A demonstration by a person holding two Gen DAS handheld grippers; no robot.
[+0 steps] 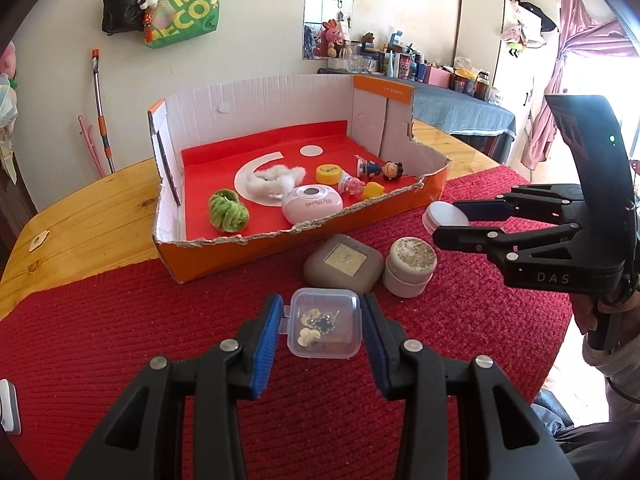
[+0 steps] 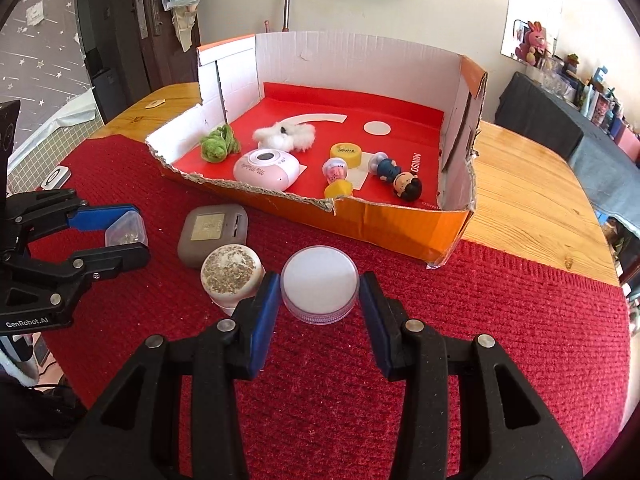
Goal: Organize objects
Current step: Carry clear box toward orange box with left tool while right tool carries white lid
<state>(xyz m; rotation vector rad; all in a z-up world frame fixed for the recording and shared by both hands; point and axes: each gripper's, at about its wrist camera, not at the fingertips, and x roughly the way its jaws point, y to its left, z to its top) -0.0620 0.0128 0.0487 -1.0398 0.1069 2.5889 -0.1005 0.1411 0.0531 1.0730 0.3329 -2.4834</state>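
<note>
Between each tool's clamped pads, one item: left tool (image 1: 322, 330) on clear box (image 1: 325, 322), right tool (image 2: 320, 292) on round white jar (image 2: 319, 282).

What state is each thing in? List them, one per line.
Left claw: shut on the clear box.
Right claw: shut on the round white jar.
Clear box: lid closed.
Speckled jar: upright on the red mat, lid on.
Grey case: closed, flat on the mat.
Cardboard tray: open, toys inside.

Both wrist views face the cardboard box (image 1: 280, 184) closely.
</note>
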